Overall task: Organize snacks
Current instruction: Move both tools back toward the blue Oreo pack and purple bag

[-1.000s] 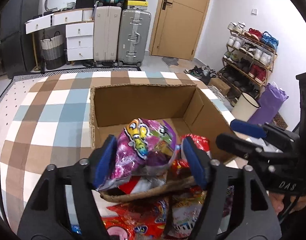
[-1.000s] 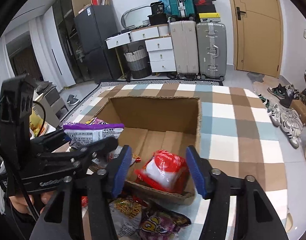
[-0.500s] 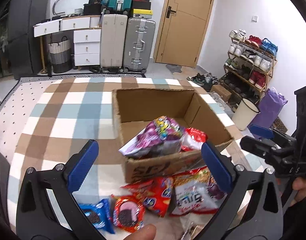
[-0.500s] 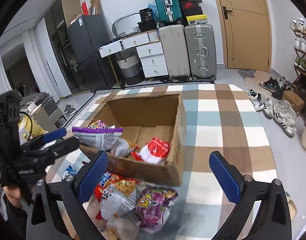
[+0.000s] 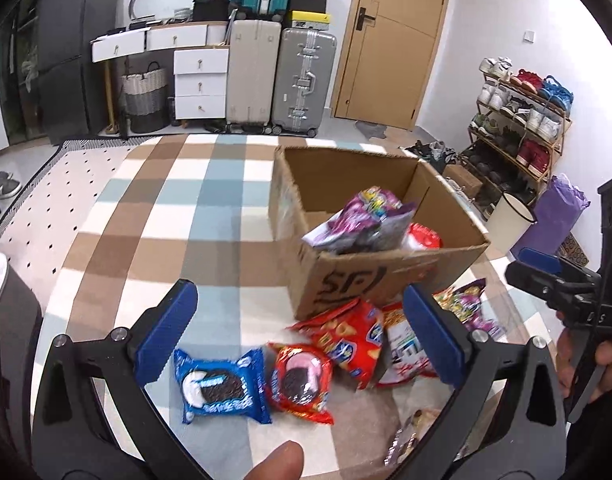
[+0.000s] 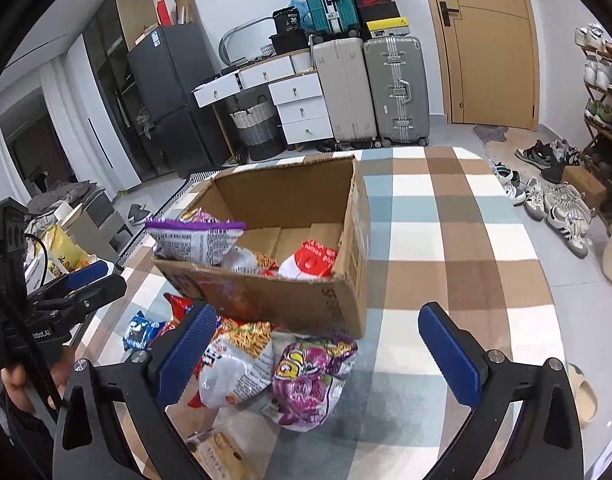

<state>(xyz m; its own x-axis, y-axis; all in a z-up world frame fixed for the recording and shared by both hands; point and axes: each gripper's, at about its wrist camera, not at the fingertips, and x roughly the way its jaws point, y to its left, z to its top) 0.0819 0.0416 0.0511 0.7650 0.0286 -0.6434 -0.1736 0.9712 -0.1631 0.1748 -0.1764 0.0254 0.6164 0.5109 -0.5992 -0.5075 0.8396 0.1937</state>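
Note:
An open cardboard box (image 5: 390, 276) (image 6: 297, 300) stands on the checked tablecloth. Inside it lie a purple snack bag (image 5: 362, 220) (image 6: 197, 236) and a red-and-white pouch (image 5: 424, 236) (image 6: 312, 258). In front of the box, loose snacks lie on the cloth: a blue cookie pack (image 5: 217, 386), a red cookie pack (image 5: 299, 380), a red cracker bag (image 5: 346, 340), a white noodle bag (image 6: 235, 364) and a purple bag (image 6: 310, 380). My left gripper (image 5: 299, 332) hangs open above the cookie packs, holding nothing. My right gripper (image 6: 318, 348) is open over the noodle and purple bags, also holding nothing.
The checked tablecloth (image 5: 153, 216) stretches left of the box and right of it (image 6: 446, 232). A wrapped biscuit pack (image 6: 221, 456) lies at the near edge. Suitcases (image 5: 301, 80), white drawers (image 5: 199, 80) and a shoe rack (image 5: 522, 120) line the room behind.
Both grippers let go of their snacks over the box and opened wide. They then drew back toward me, so the loose snacks in front of the box came into view.

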